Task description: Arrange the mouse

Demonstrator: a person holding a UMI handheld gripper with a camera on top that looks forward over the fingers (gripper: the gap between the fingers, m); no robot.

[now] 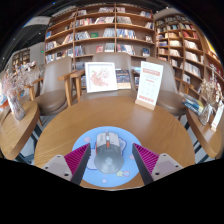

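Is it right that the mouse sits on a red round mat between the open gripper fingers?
Not quite. The gripper view shows the mouse on a blue round mat, not red. The rest holds: it rests between the open gripper's fingers, gaps either side.

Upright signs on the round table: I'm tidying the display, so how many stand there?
2. A white poster sign stands at the table's far edge; a taller orange-topped sign stands beside it. Both lie beyond the mouse between the open tongs. None seem hidden.
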